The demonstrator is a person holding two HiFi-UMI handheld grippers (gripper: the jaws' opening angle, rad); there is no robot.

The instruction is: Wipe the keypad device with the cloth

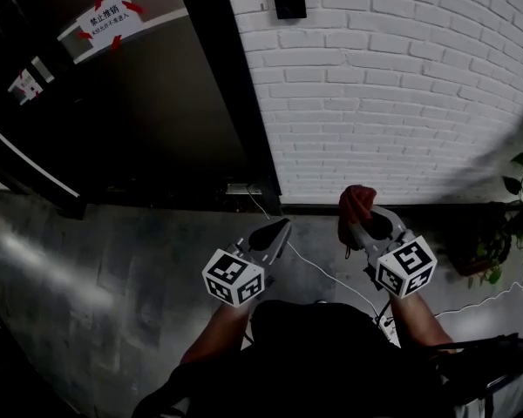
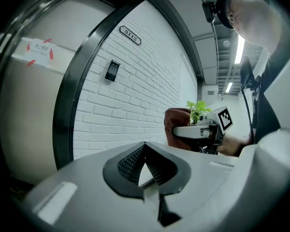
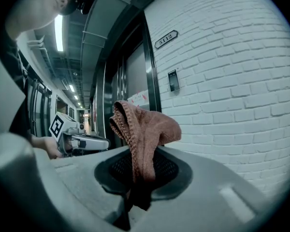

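We've got cloth [image 3: 145, 129] clamped in right hand-held gripper [image 1: 366, 223], bunched end poking out front, ready to rub. Left hand-held gripper [image 2: 145, 163] pinched closed, empty. Keypad device [image 3: 173, 80] high on brick wall [image 1: 401, 85] near its left edge, well apart from cloth.

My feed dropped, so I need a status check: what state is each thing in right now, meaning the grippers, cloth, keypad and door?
Left gripper: shut, empty.
Right gripper: shut on the cloth.
Cloth: bunched, pinched between the jaws, top flopping over, clear of the keypad.
Keypad: mounted on the brick wall, nothing touching it.
Door: looks closed, paper sign taped on it.
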